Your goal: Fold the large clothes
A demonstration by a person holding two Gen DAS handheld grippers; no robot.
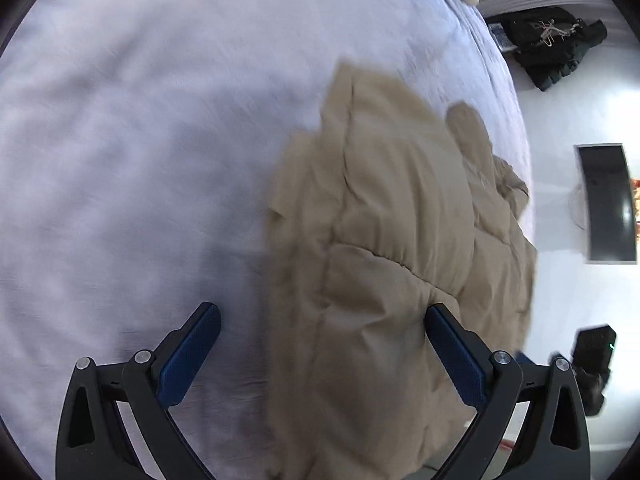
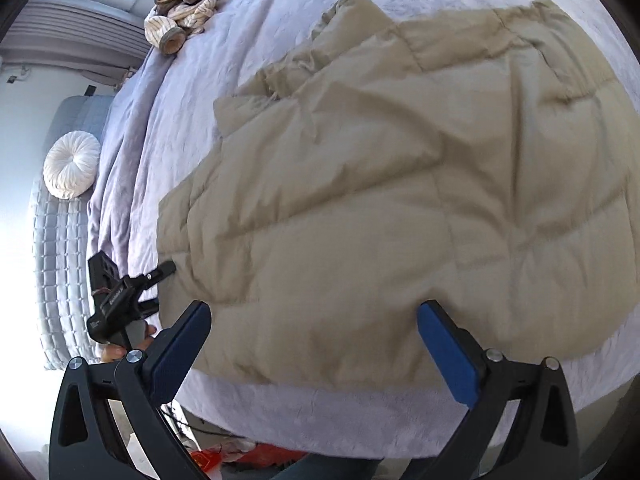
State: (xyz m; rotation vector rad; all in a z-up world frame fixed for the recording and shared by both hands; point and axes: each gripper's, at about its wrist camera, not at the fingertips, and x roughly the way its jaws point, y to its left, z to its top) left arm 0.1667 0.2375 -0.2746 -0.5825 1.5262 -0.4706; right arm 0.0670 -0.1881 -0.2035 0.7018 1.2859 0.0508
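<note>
Right wrist view: right gripper (image 2: 314,322) fingers spread wide, released, nothing pinched, hovering over the near hem of the beige quilted jacket (image 2: 400,184), which lies spread on the lavender bed cover (image 2: 192,92); a pile of striped clothes (image 2: 184,4) sits at the far end of the bed. Left wrist view (blurred): left gripper (image 1: 322,326) fingers likewise wide apart and empty, one over bare cover, the other over the jacket's edge.
</note>
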